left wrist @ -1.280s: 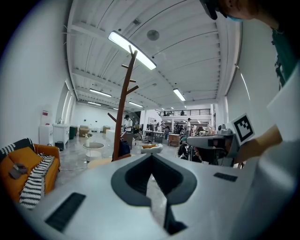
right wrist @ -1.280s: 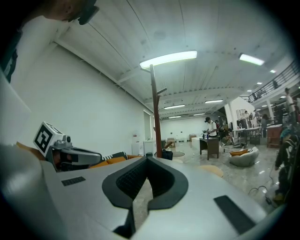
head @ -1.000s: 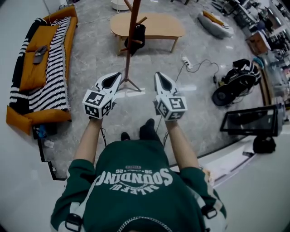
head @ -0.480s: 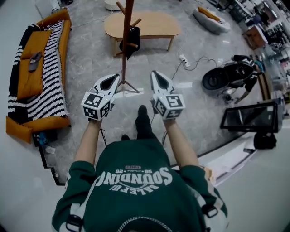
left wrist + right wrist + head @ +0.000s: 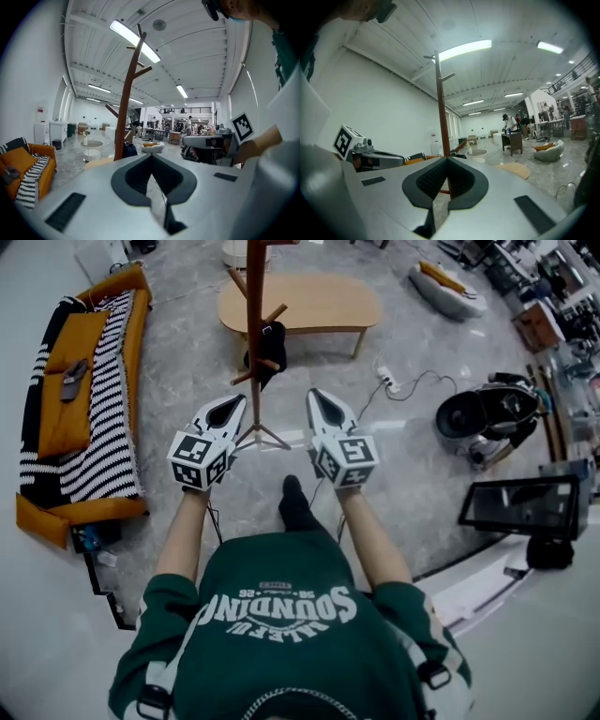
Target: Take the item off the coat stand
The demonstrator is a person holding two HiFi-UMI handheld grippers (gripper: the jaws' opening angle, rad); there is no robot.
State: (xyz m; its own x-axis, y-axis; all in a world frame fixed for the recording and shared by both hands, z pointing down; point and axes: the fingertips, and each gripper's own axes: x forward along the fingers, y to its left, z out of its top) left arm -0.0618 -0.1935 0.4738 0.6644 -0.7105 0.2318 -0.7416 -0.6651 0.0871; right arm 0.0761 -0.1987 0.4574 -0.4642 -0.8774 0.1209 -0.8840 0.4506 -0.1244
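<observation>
The left gripper (image 5: 240,401) and the right gripper (image 5: 313,397) are held side by side at the middle of the head view. Each has its jaws brought together with nothing between them, which each gripper's own view confirms: the dark pads meet at a point and only floor shows past them. Both point up the frame toward the coat stand (image 5: 254,329), whose brown pole rises in the upper middle, well apart from either tip. The dark item (image 5: 270,341) hangs from a short peg on the right of that pole, low on the stand and in front of the pale wooden table (image 5: 319,304). In the left gripper view it shows as a small dark shape (image 5: 129,149) beside the pole. It looks like a soft bag or piece of clothing, so it is probably light and limp, liable to sag and swing once lifted, and not fragile. The best hold is likely at the top, on the strap or fold that loops over the peg. From there it would need lifting up and outward to clear the upward-angled peg. Whether it has a strap is too small to tell.
</observation>
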